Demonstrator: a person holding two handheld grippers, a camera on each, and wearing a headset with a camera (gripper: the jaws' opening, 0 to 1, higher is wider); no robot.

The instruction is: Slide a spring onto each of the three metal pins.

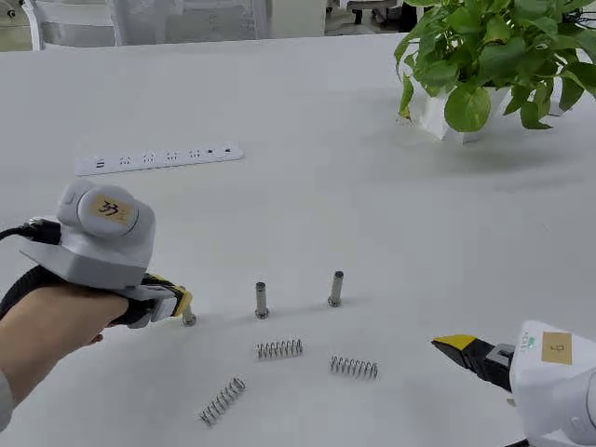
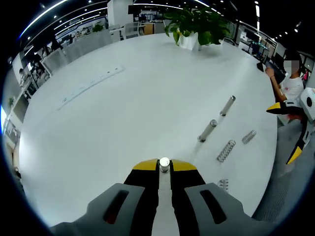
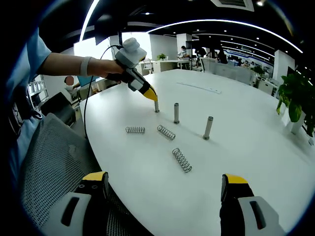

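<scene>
At left, clamped inside closed left claw (image 2: 164,166): short silver metal pin (image 2: 164,162), upright on white surface (image 1: 372,186). At near right, spread wide and empty: right claw (image 3: 165,177).

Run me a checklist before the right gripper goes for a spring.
1. Left gripper closed on the left pin: ok, the jaws clamp it just below its top.
2. Left pin upright on the table: ok.
3. Right gripper open and empty: ok.
4. Springs lying loose, none on a pin: ok.
5. Middle pin and right pin upright and bare: ok.
6. Right gripper lined up on a spring: not ok, it hangs near the table's edge, apart from all three.
</scene>
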